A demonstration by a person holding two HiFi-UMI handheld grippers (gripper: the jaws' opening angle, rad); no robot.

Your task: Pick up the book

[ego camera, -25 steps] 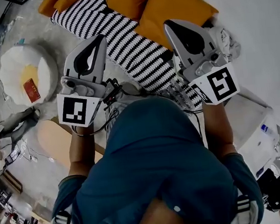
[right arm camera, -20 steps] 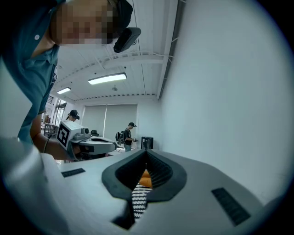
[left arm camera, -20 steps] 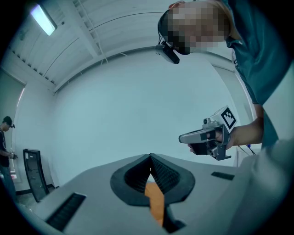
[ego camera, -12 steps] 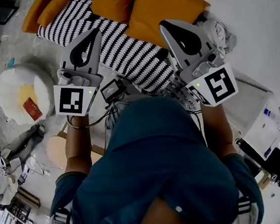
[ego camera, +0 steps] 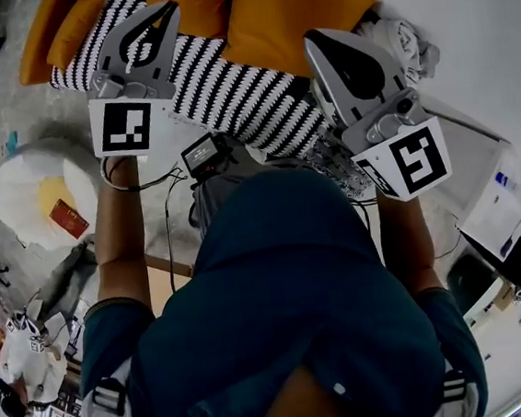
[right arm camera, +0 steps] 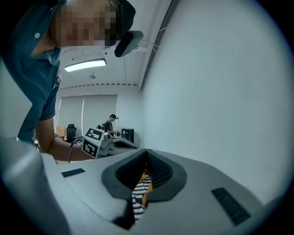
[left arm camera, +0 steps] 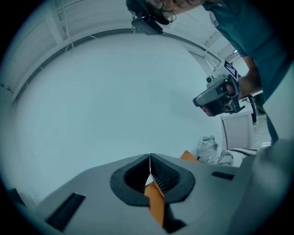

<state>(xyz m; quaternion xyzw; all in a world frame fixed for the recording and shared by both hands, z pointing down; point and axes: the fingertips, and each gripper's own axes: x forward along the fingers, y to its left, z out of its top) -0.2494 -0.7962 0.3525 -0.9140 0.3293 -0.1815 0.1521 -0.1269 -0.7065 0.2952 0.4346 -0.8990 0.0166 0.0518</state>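
Both arms stretched forward from the torso, forearms bare, blue sleeves at the upper arms. Left claw reaches farther out than right claw. Left claw: tips pressed together, nothing between them. Right claw: tips also meeting, empty. Left forearm nearly straight, ending behind the left marker cube. Right forearm runs up behind the right marker cube. Both hands hidden behind the cubes.

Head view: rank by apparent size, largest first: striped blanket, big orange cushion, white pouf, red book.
1. striped blanket, largest.
2. orange cushion and white pouf: they look about alike, and the frame edge cuts off the cushion, so they are not ranked.
3. red book, smallest by far.
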